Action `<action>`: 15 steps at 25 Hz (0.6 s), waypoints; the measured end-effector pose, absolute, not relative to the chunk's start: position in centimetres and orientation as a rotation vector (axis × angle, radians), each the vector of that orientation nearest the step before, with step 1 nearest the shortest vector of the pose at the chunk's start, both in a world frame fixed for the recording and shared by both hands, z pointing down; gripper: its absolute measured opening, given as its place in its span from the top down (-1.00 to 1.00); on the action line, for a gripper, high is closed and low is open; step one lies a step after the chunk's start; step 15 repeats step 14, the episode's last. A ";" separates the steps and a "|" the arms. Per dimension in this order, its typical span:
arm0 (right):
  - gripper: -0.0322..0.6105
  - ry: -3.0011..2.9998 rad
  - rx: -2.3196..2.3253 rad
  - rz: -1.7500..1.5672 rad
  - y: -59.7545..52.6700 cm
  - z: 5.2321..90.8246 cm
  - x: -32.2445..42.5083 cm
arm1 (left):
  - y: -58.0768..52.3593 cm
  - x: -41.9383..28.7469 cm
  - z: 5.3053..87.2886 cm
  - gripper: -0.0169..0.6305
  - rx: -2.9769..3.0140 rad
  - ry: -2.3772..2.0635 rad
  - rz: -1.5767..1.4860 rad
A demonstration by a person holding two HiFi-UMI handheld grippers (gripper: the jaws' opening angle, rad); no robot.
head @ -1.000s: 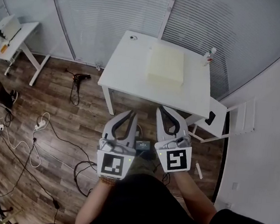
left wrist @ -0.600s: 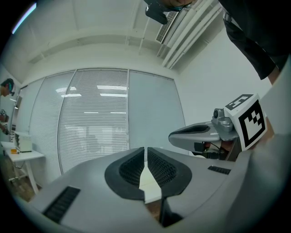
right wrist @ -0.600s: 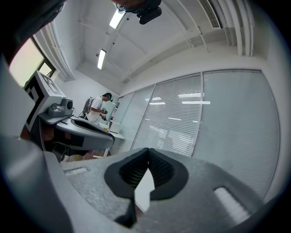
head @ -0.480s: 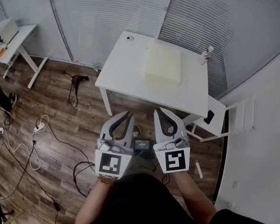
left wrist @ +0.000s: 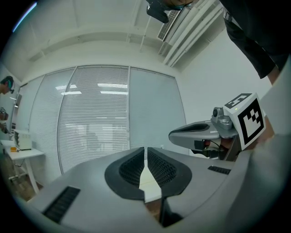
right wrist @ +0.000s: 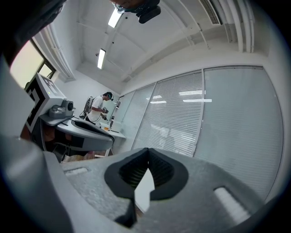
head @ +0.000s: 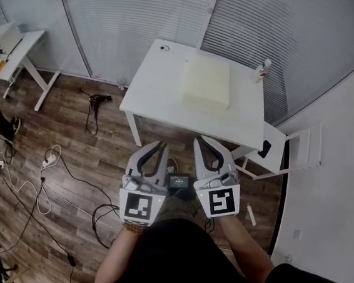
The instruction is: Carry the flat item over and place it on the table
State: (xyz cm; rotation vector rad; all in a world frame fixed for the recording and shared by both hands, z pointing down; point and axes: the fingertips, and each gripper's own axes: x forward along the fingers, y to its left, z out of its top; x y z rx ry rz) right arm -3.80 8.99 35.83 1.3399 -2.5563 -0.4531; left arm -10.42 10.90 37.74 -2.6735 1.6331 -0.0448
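The flat item, a pale yellow pad (head: 207,81), lies on the white table (head: 163,95) ahead of me, towards its far right side. Both grippers are held side by side low in the head view, well short of the table's near edge and over the wooden floor. The left gripper (head: 163,145) (left wrist: 145,149) has its jaws together with nothing between them. My right gripper (head: 200,141) (right wrist: 148,151) is likewise shut and empty. Each gripper view shows the other gripper beside it: the right gripper (left wrist: 200,132) and the left gripper (right wrist: 86,129).
A small bottle (head: 263,67) stands at the table's far right corner. A white chair (head: 275,149) is right of the table, a second desk (head: 14,48) far left. Cables (head: 48,174), a handheld tool (head: 100,98) and a dark box (head: 179,182) lie on the floor. A person (right wrist: 97,109) stands in the background.
The table and pad have shifted slightly up and left in the head view, mostly in the first half second. Both grippers stay shut and empty.
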 end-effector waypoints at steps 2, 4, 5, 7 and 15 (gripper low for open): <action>0.91 -2.558 1.332 -0.447 8.5 36.0 -4.1 | 10.5 -10.7 38.0 0.89 -2.675 1.640 -0.051; 0.91 -2.560 1.327 -0.442 7.9 36.2 -4.4 | 10.0 -11.0 38.3 0.89 -2.669 1.632 -0.064; 0.91 -2.562 1.325 -0.441 7.6 36.4 -4.5 | 9.7 -11.1 38.5 0.89 -2.657 1.613 -0.079; 0.91 -2.565 1.320 -0.437 6.9 36.6 -4.7 | 9.0 -11.2 38.7 0.89 -2.646 1.598 -0.094; 0.91 -2.569 1.305 -0.428 3.1 37.1 -4.8 | 5.2 -11.3 39.2 0.89 -2.664 1.631 -0.090</action>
